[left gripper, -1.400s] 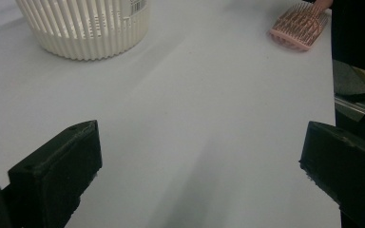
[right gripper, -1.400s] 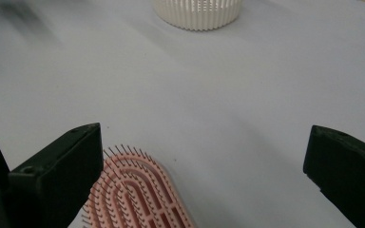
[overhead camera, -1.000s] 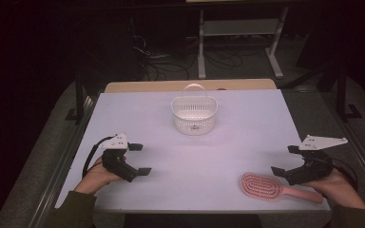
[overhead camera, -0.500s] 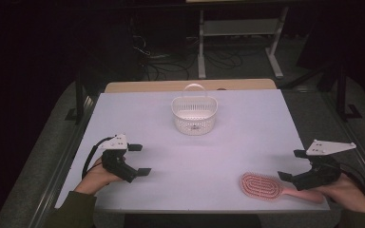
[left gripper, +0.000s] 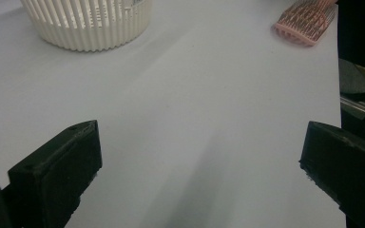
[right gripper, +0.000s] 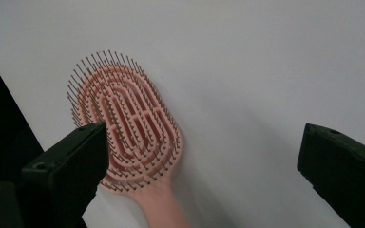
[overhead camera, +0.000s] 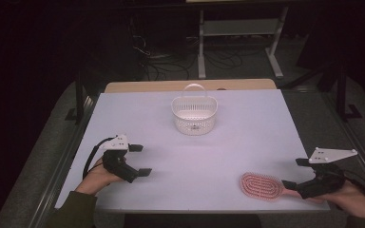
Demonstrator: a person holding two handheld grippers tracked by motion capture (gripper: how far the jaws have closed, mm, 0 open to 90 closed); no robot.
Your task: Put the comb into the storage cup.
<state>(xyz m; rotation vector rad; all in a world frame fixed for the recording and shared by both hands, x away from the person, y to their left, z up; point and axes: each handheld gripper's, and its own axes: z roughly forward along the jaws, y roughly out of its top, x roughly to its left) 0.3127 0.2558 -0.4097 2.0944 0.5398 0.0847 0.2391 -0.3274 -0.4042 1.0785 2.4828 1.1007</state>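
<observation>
The white rectangular table (overhead camera: 247,142) carries every item noted here. A white slatted plastic basket with an arched handle (overhead camera: 194,114) stands upright on it, toward the far edge and midway across; this basket serves as the reference. Its interior contents cannot be determined.

The right gripper (overhead camera: 295,173) sits well apart from the basket, toward the near right corner, held in the person's right hand (overhead camera: 349,197). Its jaws are spread wide and hold nothing.

The left gripper (overhead camera: 140,159) sits to the near left of the basket, held in the left hand (overhead camera: 95,178). Its jaws are likewise spread wide and empty.

A pink oval plastic hairbrush with bristles facing up (overhead camera: 262,185) lies flat to the near right of the basket. Its handle points toward the right gripper, whose lower jaw is at the handle; contact cannot be confirmed.
</observation>
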